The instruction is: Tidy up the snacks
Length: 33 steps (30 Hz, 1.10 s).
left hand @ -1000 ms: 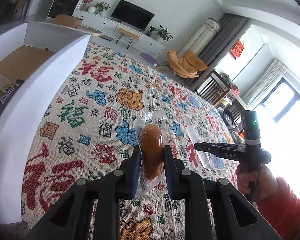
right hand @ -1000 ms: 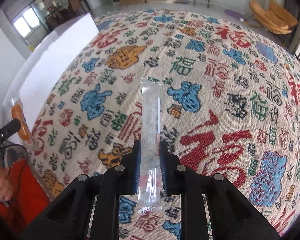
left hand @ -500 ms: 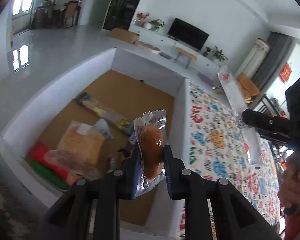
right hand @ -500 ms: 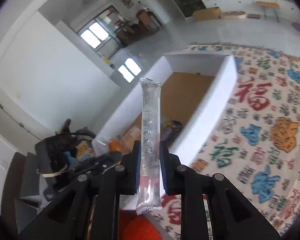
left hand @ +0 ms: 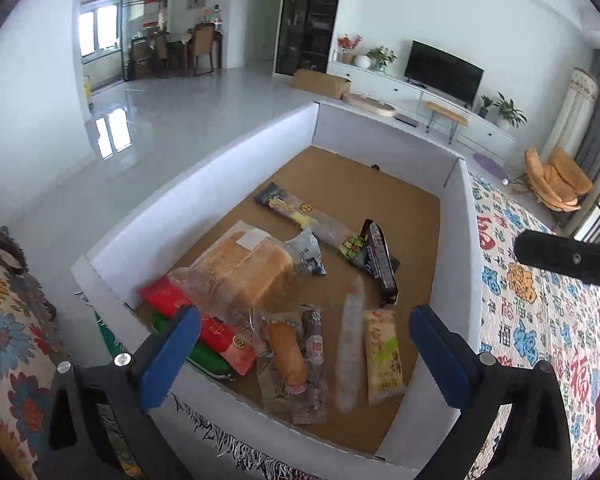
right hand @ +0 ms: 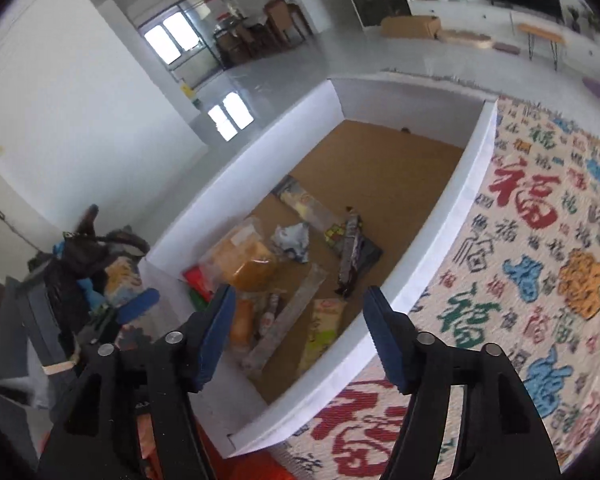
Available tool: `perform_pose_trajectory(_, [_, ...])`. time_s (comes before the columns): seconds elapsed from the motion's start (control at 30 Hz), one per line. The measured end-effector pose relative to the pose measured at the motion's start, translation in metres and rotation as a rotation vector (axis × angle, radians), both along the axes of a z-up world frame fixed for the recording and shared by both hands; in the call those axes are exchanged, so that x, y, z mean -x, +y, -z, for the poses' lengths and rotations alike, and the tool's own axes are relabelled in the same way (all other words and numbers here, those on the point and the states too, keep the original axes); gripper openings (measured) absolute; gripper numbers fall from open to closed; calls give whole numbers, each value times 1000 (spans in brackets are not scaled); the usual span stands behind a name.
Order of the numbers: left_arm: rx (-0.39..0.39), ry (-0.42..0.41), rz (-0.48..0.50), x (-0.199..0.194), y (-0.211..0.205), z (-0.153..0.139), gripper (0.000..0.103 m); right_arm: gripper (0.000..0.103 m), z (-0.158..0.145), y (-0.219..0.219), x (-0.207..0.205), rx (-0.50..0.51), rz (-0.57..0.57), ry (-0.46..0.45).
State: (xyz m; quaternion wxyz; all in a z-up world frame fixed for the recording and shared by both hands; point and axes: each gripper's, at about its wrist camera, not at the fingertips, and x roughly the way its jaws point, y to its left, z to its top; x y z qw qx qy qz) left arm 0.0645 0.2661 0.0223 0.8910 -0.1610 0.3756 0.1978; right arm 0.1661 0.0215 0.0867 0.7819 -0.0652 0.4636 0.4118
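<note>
Two handheld grippers hover over a white-walled box with a brown cardboard floor, standing beside a bench covered in a cloth printed with red, blue and green characters. The left gripper has its blue pads spread wide with nothing between them. The right gripper is opening, its jaws also empty.

Directly below, in the near end of the box, lie the two snacks just let go: a small orange-brown bun in clear wrap and, just beside it, a long clear tube snack, slightly blurred as if dropping or settling. Around them sit a wrapped bread loaf, a yellow packet, red and green packs and a dark wrapper.

Both snacks are judged light. The bun looks soft and crushable, best pinched gently across its middle. The tube seems slick and floppy, best held near its centre so it does not sag or slide.

A second ago both grippers were clenched over the patterned cloth, the left on the bun and the right on the tube; half a second ago they carried them above the box; now both snacks lie inside it
</note>
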Motion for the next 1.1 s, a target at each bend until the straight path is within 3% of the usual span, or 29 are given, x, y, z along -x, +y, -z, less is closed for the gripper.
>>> perform_pose_trajectory(0.13, [-82, -8, -72, 7, -9, -16, 102, 74, -10, 9, 15, 87, -38, -145])
perform_pose_trajectory(0.23, [-159, 28, -85, 11, -14, -25, 103, 78, -7, 17, 20, 127, -63, -196])
perform_pose_trajectory(0.4, [-134, 24, -86, 21, -12, -29, 103, 78, -1, 25, 27, 139, -86, -211])
perform_pose_trajectory(0.67, [-200, 33, -171, 29, -12, -38, 103, 78, -4, 25, 36, 149, -102, -254])
perform_pose_trajectory(0.77, [-209, -9, -204, 34, -11, -42, 103, 78, -5, 25, 38, 163, -111, -282])
perform_pose_trajectory(0.93, [-248, 34, -171, 30, -12, -44, 103, 78, -4, 30, 38, 193, -115, -283])
perform_pose_trajectory(1.1, [-179, 14, -149, 34, -6, -46, 103, 78, -3, 37, 42, 224, -122, -273])
